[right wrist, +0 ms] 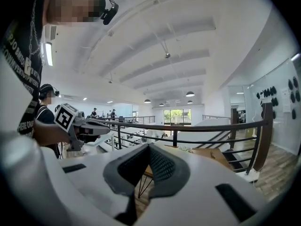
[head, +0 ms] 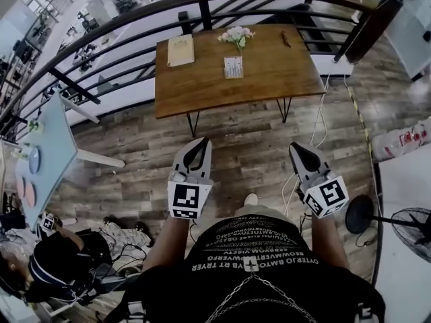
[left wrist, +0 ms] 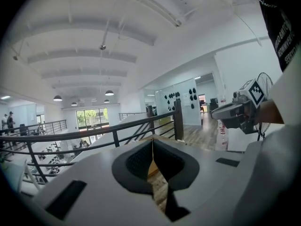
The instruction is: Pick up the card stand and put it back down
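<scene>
Card stand (head: 233,66) stands upright near the middle of the wooden table (head: 202,93), about halfway between the left and right edges and somewhat nearer the far edge. Just behind it, toward the far edge, is a bunch of pale flowers (head: 237,36); whether the 2 touch cannot be told. A tan notebook (head: 180,50) lies flat by the far left corner, and a small dark object (head: 286,40) lies near the far edge toward the right corner. A dark curved railing (head: 121,19) runs behind the table.

Both grippers are well short of the table's near edge, held over the plank floor (head: 249,147) in front of the person's body, 1 in each hand and pointing toward the table. The left gripper (head: 199,142) has its jaws pressed together, the pads meeting along a thin seam in the left gripper view, with nothing between them. The right gripper (head: 297,148) is likewise closed and empty, its 2 jaws meeting at the tip. A standing fan (head: 411,227) is on the floor to the right
</scene>
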Motion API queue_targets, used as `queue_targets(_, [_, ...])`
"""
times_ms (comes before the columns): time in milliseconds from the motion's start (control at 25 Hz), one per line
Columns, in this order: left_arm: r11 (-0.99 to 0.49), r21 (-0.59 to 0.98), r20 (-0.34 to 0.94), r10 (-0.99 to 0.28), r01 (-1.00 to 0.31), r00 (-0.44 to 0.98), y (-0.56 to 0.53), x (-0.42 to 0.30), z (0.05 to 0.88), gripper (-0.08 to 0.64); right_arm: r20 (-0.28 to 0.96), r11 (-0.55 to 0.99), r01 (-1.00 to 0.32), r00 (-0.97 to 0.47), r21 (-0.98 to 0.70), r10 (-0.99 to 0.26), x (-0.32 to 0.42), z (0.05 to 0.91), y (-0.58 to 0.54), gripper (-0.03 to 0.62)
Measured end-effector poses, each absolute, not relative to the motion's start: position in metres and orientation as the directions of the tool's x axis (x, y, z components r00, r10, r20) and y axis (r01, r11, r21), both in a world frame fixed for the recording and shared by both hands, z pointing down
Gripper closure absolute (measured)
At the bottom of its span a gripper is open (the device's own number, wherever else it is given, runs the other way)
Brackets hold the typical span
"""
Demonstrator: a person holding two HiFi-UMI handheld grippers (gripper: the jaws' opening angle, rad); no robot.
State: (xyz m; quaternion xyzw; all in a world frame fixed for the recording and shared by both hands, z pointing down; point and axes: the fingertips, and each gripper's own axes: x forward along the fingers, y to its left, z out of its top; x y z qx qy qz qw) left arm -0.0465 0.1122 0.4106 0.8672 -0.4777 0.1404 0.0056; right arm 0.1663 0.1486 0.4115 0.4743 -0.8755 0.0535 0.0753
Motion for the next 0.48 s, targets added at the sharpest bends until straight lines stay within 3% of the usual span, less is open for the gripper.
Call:
queue_targets(200, [-0.529, -0.135, 0.234, -0.839, -0.838, 0.491, 0.102, -0.008, 0.403, 0.531, 0.177, 0.562, -0.827, -0.558, -0.031, -0.811, 0.206, 0.411, 0.134, 0.577])
queue_targets(480, [-0.495, -0.137, 0.254, -0.855, -0.858, 0.453, 0.083, -0.009, 0.400, 0.531, 0.180, 0.589, -0.806, -0.588, -0.058, -0.788, 0.211, 0.414, 0.105, 0.577])
